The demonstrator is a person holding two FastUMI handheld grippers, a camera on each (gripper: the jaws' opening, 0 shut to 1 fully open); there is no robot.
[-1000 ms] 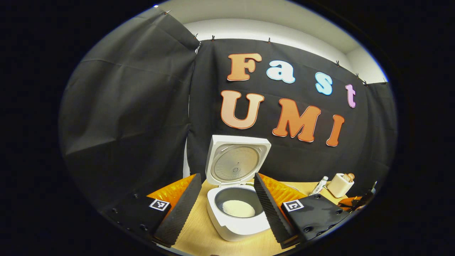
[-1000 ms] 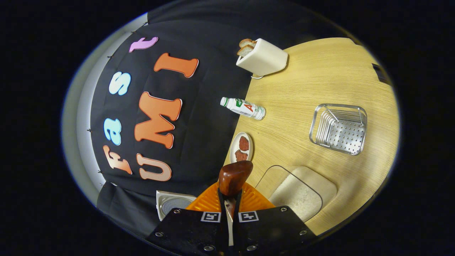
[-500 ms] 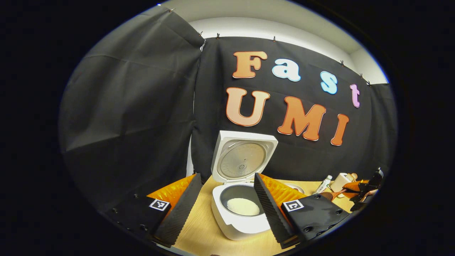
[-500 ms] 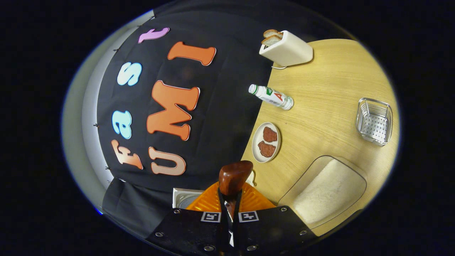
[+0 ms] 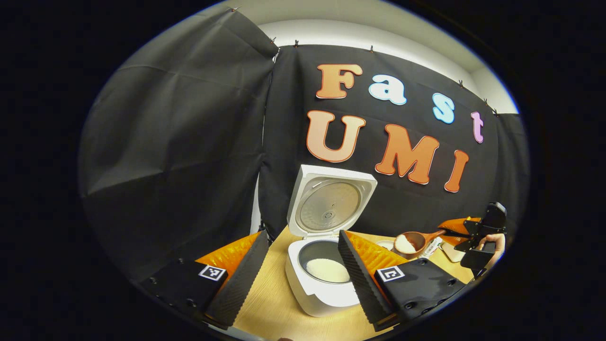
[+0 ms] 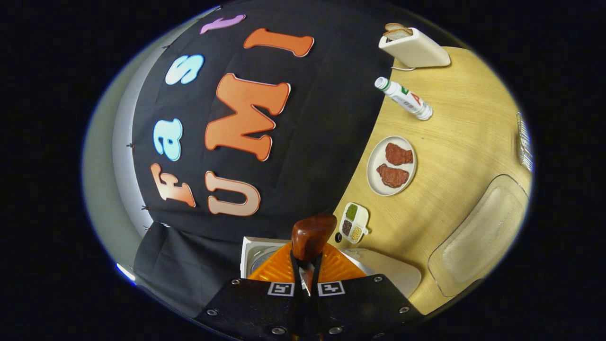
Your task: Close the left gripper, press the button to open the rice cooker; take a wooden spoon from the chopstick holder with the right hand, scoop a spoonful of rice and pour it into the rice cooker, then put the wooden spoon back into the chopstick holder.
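bottle (image 6: pixel 405 98) label too small to read, no other legible text

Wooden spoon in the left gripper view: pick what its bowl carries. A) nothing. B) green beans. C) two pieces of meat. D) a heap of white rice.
D: the wooden spoon, held by the right gripper to the right of the open rice cooker, has a white mound of rice in its bowl.
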